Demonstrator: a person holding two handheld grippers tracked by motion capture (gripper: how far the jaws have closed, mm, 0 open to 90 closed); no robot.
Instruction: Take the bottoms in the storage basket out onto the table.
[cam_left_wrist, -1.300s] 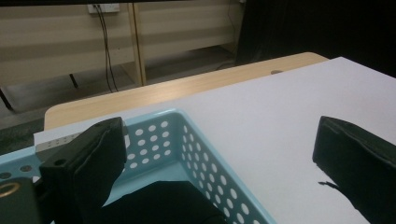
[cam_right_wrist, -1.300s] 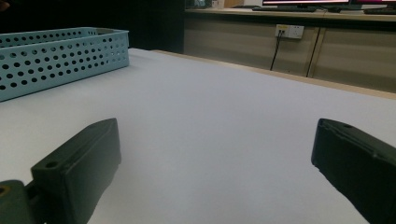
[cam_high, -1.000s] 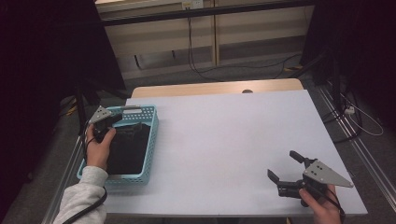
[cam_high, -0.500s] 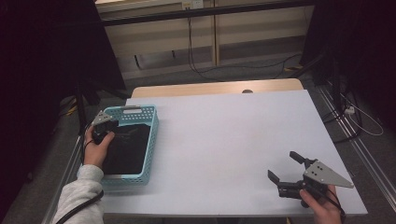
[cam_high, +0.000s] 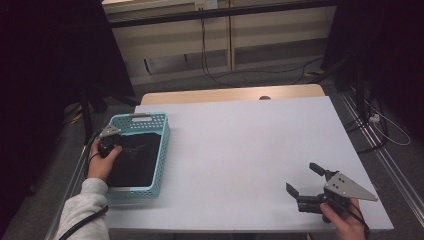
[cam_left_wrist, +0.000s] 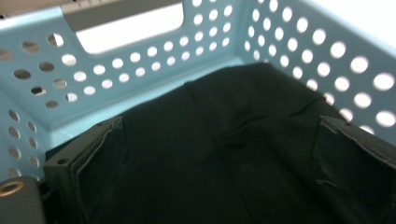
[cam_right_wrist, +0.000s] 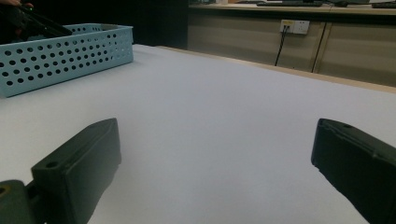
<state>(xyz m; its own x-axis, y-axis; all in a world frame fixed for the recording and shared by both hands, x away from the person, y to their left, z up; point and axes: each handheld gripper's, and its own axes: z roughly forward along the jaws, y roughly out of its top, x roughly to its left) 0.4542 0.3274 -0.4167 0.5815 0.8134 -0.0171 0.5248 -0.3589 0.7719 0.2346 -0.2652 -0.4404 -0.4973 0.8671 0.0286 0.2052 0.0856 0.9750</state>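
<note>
Your left gripper (cam_high: 106, 144) is down inside the basket (cam_high: 163, 145) at the counter's (cam_high: 250, 145) left edge, its jaws spread wide over the black cloth (cam_left_wrist: 224, 154) that lies in the basket's bottom; they frame it but do not yet pinch it. Expect the cloth to be light and limp: it will sag, drape and trail from whatever point you lift, and it should neither slip nor break. In the left gripper view a raised fold or seam (cam_left_wrist: 205, 112) runs from the far wall toward you down the middle of the cloth, with a few creases off to its right; that ridge looks like your best hold, since flat cloth against the basket floor gives the jaws little to bite. Drop the jaws to either side of the ridge and close on a good bunch, not a single thin layer. The basket is a pale blue plastic one with holed walls and a handle slot in the far end; the cloth covers nearly all its floor, and nothing else can be seen in it. It looks light, so it may lift or slide if the cloth snags. Your right gripper (cam_high: 303, 191) rests low near the counter's near right corner, well apart from the basket, jaws spread and holding nothing.
</note>
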